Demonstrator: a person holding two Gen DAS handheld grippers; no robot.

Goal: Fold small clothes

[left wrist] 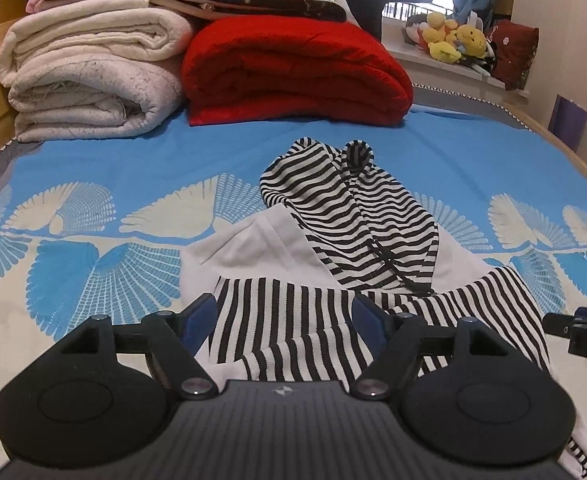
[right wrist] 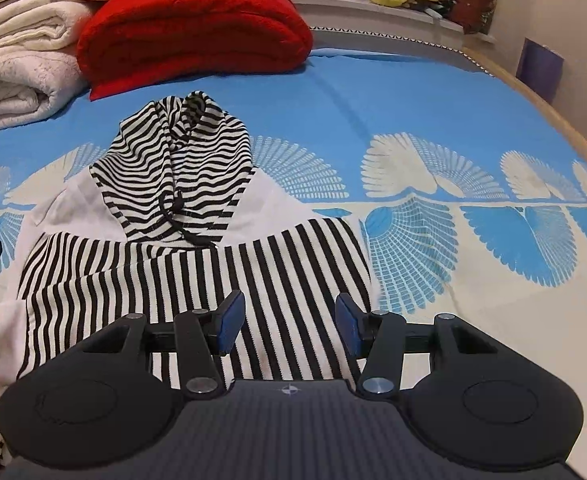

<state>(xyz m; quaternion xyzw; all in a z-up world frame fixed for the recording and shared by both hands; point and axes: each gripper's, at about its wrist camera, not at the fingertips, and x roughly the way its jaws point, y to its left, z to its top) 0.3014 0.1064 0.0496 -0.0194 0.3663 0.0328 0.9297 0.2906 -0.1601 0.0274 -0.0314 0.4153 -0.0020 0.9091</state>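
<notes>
Bedding takes up most of what I see: a wide bed under a blue cotton sheet printed with cream fan shapes (left wrist: 333, 140), which serves as my folding surface because it is broad and flat. At its far end a folded red fleece blanket (left wrist: 297, 68) and a stack of cream quilts (left wrist: 89, 76) sit pushed back, well apart from my work.

Near me lies the small black-and-white striped hooded top with white panels (right wrist: 197, 272), spread flat. Its striped hood (right wrist: 181, 172) points away from me toward the blankets, and the dark drawstring lies loose on top. Laid out this way, the near hem faces both my hands.

My left fingers (left wrist: 281, 320) stand wide over the striped hem, empty. My right fingers (right wrist: 289, 326) stand moderately apart above the same cloth, pinching nothing. I judge both are poised at the near edge to take it up for a fold toward the hood.
</notes>
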